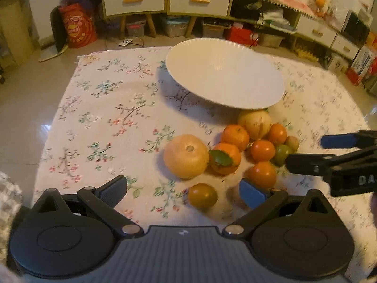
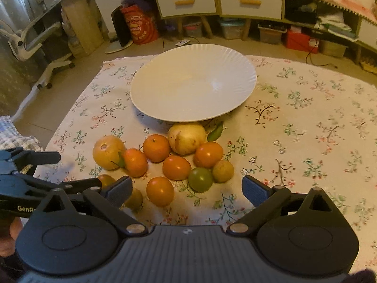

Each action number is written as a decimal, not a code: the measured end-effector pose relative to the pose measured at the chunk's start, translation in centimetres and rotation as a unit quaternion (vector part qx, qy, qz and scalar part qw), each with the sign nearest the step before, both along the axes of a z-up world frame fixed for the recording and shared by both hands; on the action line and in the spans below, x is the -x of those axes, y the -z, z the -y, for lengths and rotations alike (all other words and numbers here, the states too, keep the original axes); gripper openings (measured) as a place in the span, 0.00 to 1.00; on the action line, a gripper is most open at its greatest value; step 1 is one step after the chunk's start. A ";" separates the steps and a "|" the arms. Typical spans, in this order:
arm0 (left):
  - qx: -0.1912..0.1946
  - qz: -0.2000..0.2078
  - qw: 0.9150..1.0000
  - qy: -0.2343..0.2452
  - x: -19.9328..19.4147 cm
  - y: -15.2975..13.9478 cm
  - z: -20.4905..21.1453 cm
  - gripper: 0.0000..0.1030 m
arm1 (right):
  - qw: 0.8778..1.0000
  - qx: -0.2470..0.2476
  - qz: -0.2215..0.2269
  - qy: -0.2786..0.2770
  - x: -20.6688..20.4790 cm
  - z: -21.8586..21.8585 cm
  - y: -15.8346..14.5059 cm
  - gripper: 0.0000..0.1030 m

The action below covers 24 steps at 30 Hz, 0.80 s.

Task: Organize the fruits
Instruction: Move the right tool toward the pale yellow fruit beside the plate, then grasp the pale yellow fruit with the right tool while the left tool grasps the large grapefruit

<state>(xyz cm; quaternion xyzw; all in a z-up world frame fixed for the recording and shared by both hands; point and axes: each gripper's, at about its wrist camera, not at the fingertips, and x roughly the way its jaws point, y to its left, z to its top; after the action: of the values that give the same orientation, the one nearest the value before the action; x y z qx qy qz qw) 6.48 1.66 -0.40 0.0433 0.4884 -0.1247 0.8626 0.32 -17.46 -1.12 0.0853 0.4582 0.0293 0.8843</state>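
Reading "GenR", cut off, on the left gripper (image 2: pixel 70 172).

Left tool (image 1: pixel 183 192) wide open, tilted downward, right tool (image 2: pixel 187 189) wide open beside it, both empty

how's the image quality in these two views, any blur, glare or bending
Left wrist view: warm dim light, the plate casts a shadow to its left, the right gripper at the edge is smeared, the cabinet line bows. Right wrist view: sharper on the fruit pile, soft sheen inside the plate, the tablecloth edges curve from the fisheye.
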 end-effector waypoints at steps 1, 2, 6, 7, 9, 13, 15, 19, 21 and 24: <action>0.014 0.003 1.000 -0.002 -0.1 0.0 -0.2 0.85 | 1.000 -0.007 0.005 -0.003 -0.2 0.1 0.1 0.93; 0.026 0.008 1.000 -0.005 -0.3 -0.1 -0.3 0.84 | 1.000 -0.013 0.011 -0.004 -0.5 0.3 0.0 0.91; 0.056 0.020 0.998 -0.012 -0.7 0.0 -0.5 0.73 | 0.998 -0.036 0.039 -0.015 -1.9 0.6 0.0 0.82; 0.060 0.020 0.998 -0.013 -0.8 0.1 -0.5 0.71 | 0.998 -0.039 0.043 -0.016 -2.3 0.6 0.2 0.79; 0.066 0.020 0.998 -0.016 -0.9 0.3 -0.5 0.65 | 0.998 -0.041 0.043 -0.016 -3.0 0.5 0.6 0.72; 0.073 0.029 0.997 -0.024 -1.1 0.4 -0.7 0.59 | 0.998 -0.043 0.047 -0.010 -3.8 0.4 1.1 0.64; 0.075 0.035 0.996 -0.026 -1.2 0.3 -0.8 0.56 | 0.998 -0.040 0.047 -0.010 -4.1 0.4 1.3 0.61; 0.073 0.038 0.996 -0.030 -1.4 0.6 -1.0 0.50 | 0.998 -0.027 0.049 -0.008 -4.3 0.3 1.9 0.57; 0.071 0.037 0.996 -0.031 -1.5 0.8 -0.9 0.46 | 0.998 -0.025 0.049 -0.007 -4.4 0.4 2.1 0.55; 0.066 0.033 0.997 -0.032 -1.8 1.0 -0.8 0.44 | 0.999 -0.015 0.046 -0.004 -4.9 0.3 2.5 0.54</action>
<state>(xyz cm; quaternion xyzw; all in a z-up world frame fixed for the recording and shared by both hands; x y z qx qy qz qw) 8.24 2.44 -1.44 -0.0257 0.4511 -0.1272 0.8830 5.18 -17.77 -3.58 0.0950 0.4169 0.0439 0.9029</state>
